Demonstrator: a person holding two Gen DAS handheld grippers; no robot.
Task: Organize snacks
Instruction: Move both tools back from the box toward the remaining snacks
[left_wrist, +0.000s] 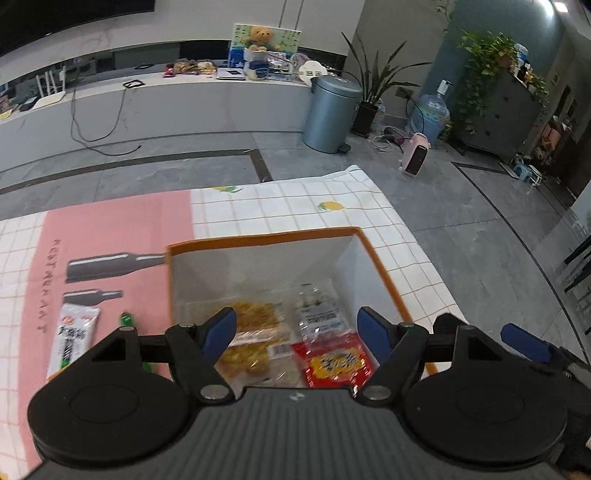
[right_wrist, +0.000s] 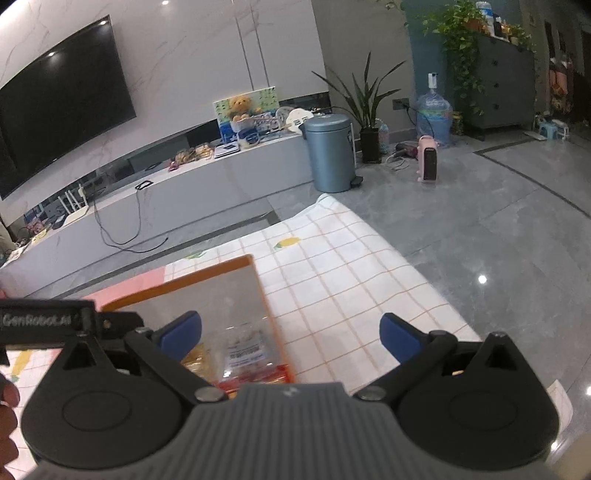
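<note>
Left gripper (left_wrist: 297, 332), jaws spread wide and empty, poised above the orange-rimmed box (left_wrist: 380, 266), the landmark for all positions below. Right gripper (right_wrist: 290, 338), jaws likewise spread and empty, held over the box's right edge (right_wrist: 266, 295) and the checked cloth beyond it. Inside the box, on its floor: a clear pack of yellow-brown snacks (left_wrist: 255, 332) at left; a red-and-yellow packet (left_wrist: 336, 363) at near right; a clear bag of pale round pieces (left_wrist: 317, 306) just behind the red packet. Left of the box, outside it, a white sachet with red and black print (left_wrist: 72, 338) lies on the pink printed mat (left_wrist: 110, 229); a small green wrapper (left_wrist: 127, 321) lies between sachet and box. Mat and box rest on a checked tablecloth (left_wrist: 295, 206). Beyond the box, across the grey floor: a blue-grey pedal bin (left_wrist: 330, 114), a pink heater (left_wrist: 415, 158) to its right, and a teddy bear (left_wrist: 260, 38) on the low white bench (left_wrist: 203, 103).
</note>
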